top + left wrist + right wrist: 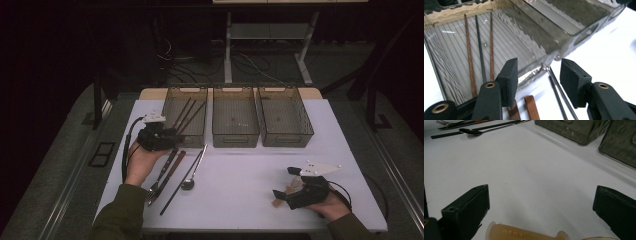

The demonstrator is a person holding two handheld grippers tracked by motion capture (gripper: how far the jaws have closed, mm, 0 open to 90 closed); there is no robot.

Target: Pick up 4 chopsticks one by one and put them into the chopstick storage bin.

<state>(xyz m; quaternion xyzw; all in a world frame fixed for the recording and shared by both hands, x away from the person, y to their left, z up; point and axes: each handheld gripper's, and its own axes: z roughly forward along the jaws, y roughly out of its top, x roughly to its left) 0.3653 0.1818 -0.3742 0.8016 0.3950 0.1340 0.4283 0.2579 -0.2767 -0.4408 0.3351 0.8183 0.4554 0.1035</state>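
The left tool [167, 134] is nearer to the cutlery; its jaws stand apart with nothing between them. The long sticks [172, 172] lie on the worktop [240, 175] just below it, pointing toward the left bin [185, 116]. The right tool [286, 192] rests far off, jaws wide apart.

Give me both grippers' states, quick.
Left gripper: open, holding nothing, at the left bin.
Right gripper: open wide, holding nothing.

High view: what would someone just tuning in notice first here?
Three clear smoky plastic bins stand in a row at the white table's far edge; the leftmost holds three thin chopsticks. The left gripper hovers open at that bin's near wall, above mixed cutlery on the table. The right gripper rests open at the near right.
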